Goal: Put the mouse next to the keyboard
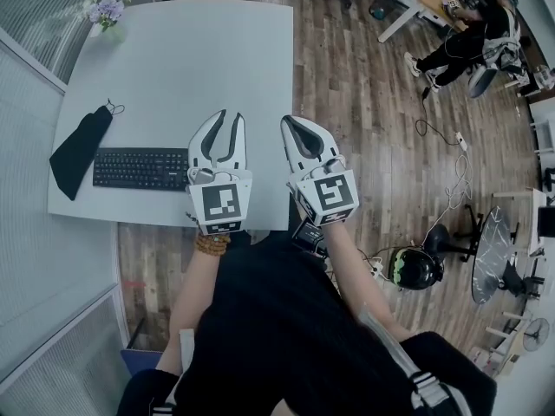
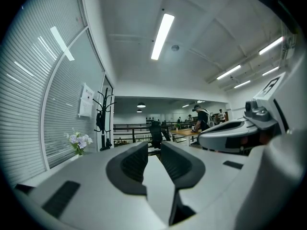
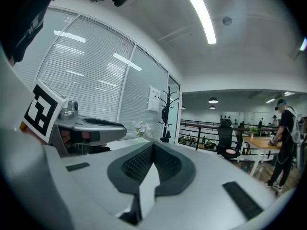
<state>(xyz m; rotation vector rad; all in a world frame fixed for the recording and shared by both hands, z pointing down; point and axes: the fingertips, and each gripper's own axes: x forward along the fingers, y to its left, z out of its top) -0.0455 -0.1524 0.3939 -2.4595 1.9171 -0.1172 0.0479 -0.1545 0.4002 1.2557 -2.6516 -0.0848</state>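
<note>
Head view: keyboard (image 1: 140, 168) at nine o'clock, no mouse seen; left gripper (image 1: 229, 118) slightly parted, empty; right gripper (image 1: 297, 126) clenched, empty; task seemingly unstarted.

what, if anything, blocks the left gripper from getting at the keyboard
Probably nothing, so likely yes: the left gripper, jaws apart and empty, hangs right beside the keyboard, at its end, over bare table.

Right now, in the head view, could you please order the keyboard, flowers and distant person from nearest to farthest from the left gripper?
1. Keyboard, just left of the left gripper.
2. Flowers, table's far left corner.
3. Person, across the room, upper right.
</note>
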